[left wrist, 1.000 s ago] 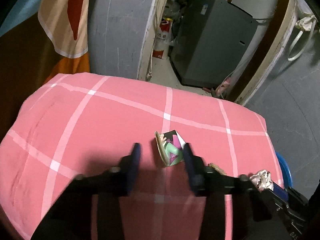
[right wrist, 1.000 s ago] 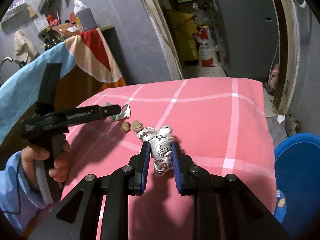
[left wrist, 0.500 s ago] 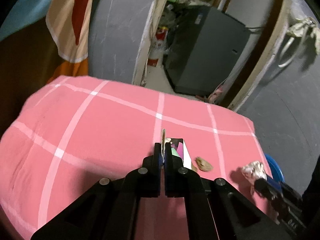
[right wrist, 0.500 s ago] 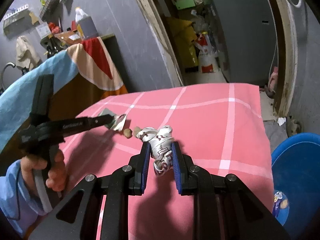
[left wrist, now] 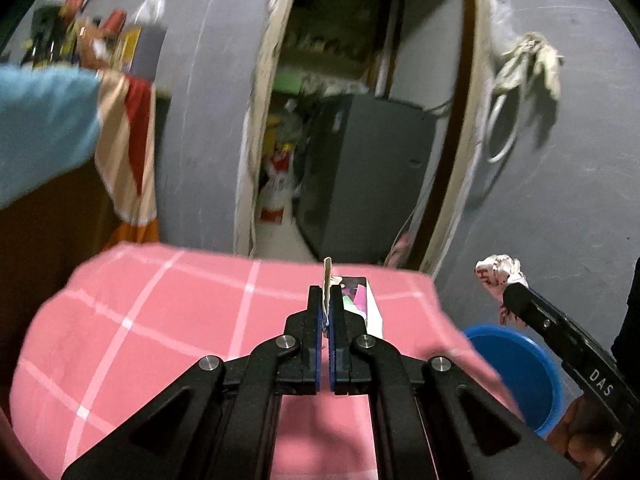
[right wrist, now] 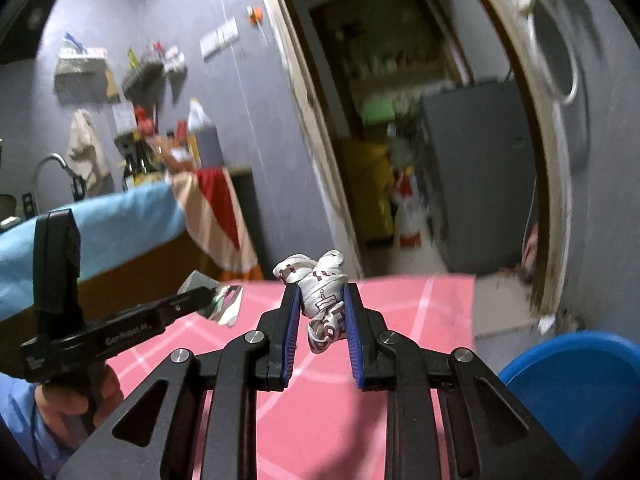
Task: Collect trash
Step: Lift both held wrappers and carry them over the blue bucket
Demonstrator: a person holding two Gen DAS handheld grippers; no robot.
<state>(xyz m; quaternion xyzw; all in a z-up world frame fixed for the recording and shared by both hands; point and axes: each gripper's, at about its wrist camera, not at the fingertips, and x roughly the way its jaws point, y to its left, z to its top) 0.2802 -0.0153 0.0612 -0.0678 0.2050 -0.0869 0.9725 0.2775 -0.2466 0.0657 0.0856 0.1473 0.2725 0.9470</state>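
From the left wrist, the left gripper [left wrist: 327,312] has its jaws pinched narrow on a flattened colourful snack wrapper [left wrist: 362,300], above the pink checked desk [left wrist: 160,320].

From the right wrist, the right gripper [right wrist: 320,312] clamps a crumpled white printed paper wad [right wrist: 322,292], beside a blue plastic bucket [right wrist: 572,392].

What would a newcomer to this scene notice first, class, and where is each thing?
Each gripper holds trash above the pink checked cloth: the right gripper clamps a crumpled white wrapper, and the left gripper pinches a colourful wrapper. A blue bin sits low on the right.
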